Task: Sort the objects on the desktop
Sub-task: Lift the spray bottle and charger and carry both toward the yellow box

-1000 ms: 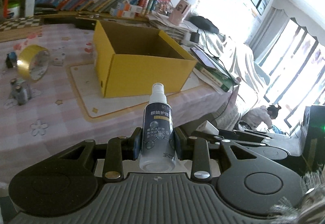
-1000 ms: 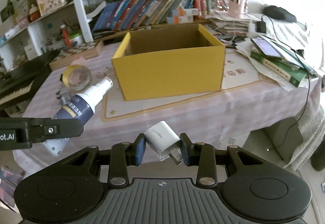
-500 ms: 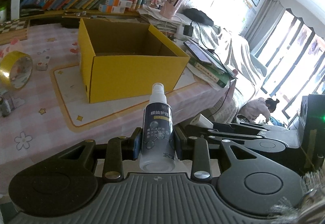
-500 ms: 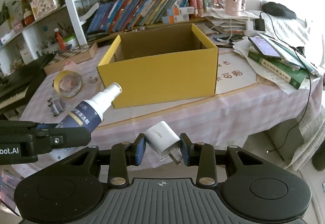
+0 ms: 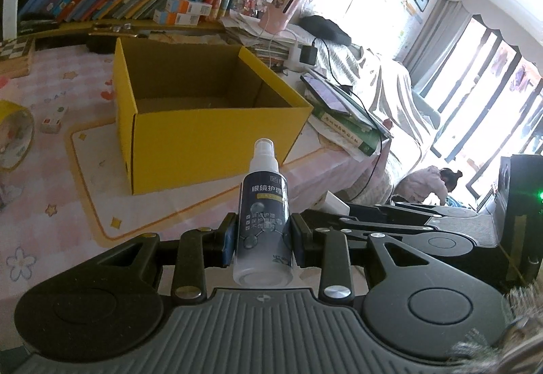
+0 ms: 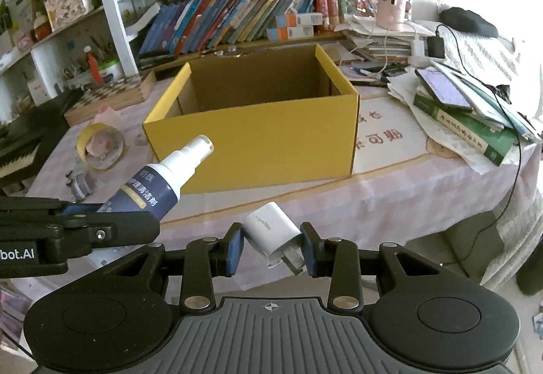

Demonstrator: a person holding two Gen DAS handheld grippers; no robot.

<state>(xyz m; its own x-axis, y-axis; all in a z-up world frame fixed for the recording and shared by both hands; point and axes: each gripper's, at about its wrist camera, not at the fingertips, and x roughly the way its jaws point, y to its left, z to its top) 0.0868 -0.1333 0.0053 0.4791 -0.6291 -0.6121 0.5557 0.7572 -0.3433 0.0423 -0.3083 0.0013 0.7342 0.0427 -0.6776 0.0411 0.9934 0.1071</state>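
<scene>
The spray bottle [image 5: 263, 224] is pinched tight in the left hand-held gripper [image 5: 261, 240]. The white charger [image 6: 273, 233] is pinched in the right hand-held gripper [image 6: 271, 248]. Both hang in front of the yellow box [image 6: 258, 140]. Lift them over its rim before letting go. The surface [image 5: 51, 204] has a pink cloth, tape roll [image 6: 100, 145], and bookshelves [image 6: 237, 18] behind.

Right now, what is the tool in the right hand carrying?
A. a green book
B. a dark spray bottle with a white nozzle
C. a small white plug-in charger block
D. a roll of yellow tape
C: the right tool is shut on the small white plug-in charger block, while the dark spray bottle with a white nozzle sits in the left tool.
</scene>
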